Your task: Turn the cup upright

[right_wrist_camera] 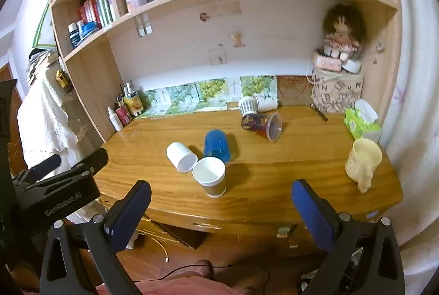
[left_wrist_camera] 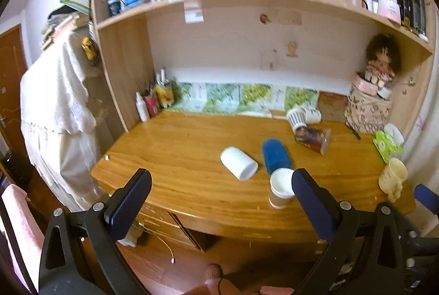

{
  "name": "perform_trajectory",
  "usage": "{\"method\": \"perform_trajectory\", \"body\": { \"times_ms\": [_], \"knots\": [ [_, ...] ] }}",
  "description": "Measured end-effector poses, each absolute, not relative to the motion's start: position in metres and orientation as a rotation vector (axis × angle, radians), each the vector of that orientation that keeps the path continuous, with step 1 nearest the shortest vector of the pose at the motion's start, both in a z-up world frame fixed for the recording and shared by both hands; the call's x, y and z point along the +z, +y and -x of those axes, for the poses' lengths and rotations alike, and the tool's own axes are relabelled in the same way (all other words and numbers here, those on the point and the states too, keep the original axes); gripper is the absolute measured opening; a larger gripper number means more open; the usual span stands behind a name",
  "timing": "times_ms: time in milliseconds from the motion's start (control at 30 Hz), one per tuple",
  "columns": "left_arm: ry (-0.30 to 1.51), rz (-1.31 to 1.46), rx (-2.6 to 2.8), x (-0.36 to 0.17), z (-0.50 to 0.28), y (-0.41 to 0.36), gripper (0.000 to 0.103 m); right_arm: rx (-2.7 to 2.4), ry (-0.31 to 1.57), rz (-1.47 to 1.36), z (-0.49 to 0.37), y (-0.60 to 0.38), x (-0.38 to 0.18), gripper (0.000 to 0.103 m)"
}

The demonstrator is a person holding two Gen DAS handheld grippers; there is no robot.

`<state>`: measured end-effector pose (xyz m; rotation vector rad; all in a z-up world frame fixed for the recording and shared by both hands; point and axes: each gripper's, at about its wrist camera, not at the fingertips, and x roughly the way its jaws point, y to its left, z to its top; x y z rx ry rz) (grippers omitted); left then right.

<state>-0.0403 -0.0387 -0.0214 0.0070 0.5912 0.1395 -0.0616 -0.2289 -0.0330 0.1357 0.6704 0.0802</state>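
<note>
Several cups lie on their sides on the wooden desk (left_wrist_camera: pixel 178 152): a white cup (left_wrist_camera: pixel 238 163) (right_wrist_camera: pixel 181 156), a blue cup (left_wrist_camera: pixel 275 155) (right_wrist_camera: pixel 216 145), a dark patterned cup (left_wrist_camera: pixel 312 139) (right_wrist_camera: pixel 262 124) and two white printed cups (left_wrist_camera: pixel 303 116) (right_wrist_camera: pixel 256 103) at the back. A brown paper cup (left_wrist_camera: pixel 281 186) (right_wrist_camera: pixel 210 176) and a cream mug (left_wrist_camera: pixel 393 178) (right_wrist_camera: pixel 362 161) stand upright. My left gripper (left_wrist_camera: pixel 221 197) is open and empty, held back before the desk's front edge. My right gripper (right_wrist_camera: pixel 221 208) is open and empty, also before the front edge. The left gripper's body shows in the right wrist view (right_wrist_camera: pixel 55 188).
A bookshelf (left_wrist_camera: pixel 247 1) hangs over the desk. Bottles (left_wrist_camera: pixel 148 102) stand at the back left. A doll on boxes (left_wrist_camera: pixel 376 91) and a green tissue pack (left_wrist_camera: pixel 388 144) sit at the right. A white cloth (left_wrist_camera: pixel 55 108) hangs at the left. Drawers sit under the desk.
</note>
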Motion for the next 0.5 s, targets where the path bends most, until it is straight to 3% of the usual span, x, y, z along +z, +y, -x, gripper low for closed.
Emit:
{"method": "perform_trajectory", "body": {
  "times_ms": [500],
  "knots": [
    [0.473,-0.022,0.163,-0.004,0.056,-0.028,0.102,0.137,0.665,-0.092,0.062,-0.206,-0.031,0.102]
  ]
}}
